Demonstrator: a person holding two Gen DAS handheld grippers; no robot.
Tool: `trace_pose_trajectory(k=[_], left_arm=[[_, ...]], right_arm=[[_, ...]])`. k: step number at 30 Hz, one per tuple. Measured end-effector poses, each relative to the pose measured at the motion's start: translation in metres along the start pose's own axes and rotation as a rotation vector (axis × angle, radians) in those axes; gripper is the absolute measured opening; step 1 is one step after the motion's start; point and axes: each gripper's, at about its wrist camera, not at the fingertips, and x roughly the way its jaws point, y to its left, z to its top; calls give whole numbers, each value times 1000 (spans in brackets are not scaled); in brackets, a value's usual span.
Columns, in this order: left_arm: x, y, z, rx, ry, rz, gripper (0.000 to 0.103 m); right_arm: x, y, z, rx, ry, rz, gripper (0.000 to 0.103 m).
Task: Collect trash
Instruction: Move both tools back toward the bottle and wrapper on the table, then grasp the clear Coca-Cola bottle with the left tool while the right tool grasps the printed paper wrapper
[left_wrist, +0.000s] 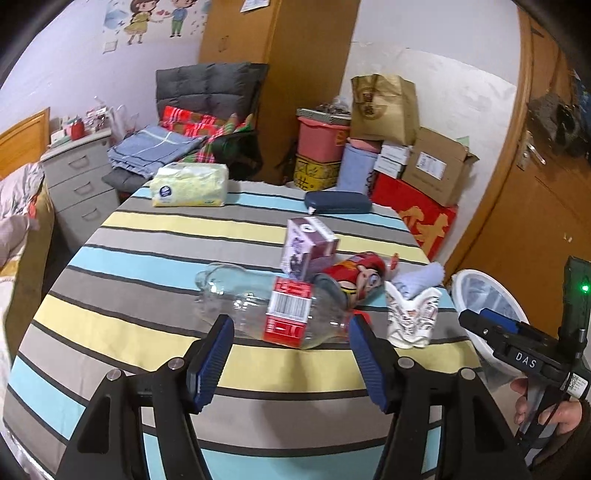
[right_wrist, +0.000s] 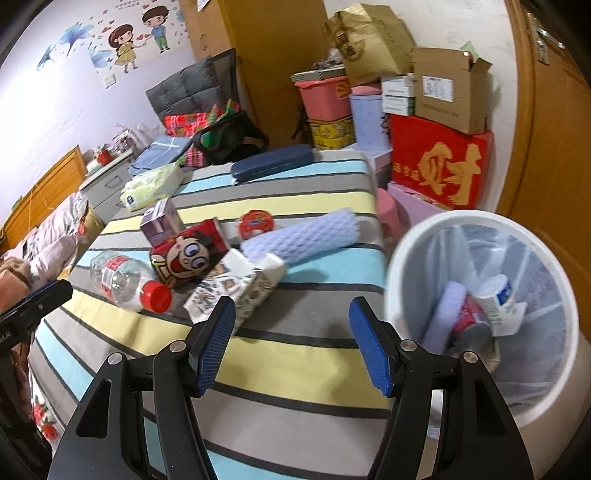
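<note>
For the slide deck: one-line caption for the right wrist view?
Open right gripper over the striped table, beside a white bin already holding trash, with a clear bottle and cartons left.

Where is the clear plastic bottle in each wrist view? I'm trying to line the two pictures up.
Left wrist view: the bottle lies on its side at centre, just beyond the open left gripper.
Right wrist view: the bottle lies at left, red cap toward the camera.
Shared landmark: the purple carton standing behind it.
</note>
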Motion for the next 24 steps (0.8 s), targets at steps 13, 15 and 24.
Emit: trace_pose_trajectory(k=[13,15,24], left_arm=[[54,21,23,-161,76,24,69],[60,21,25,-171,82,16,70],[92,12,31,-165,130,23,75]], right_arm=[[36,12,8,33,69,25,66],[39,14,7,27,85,34,66],[44,13,4,-14,110,-1,66]])
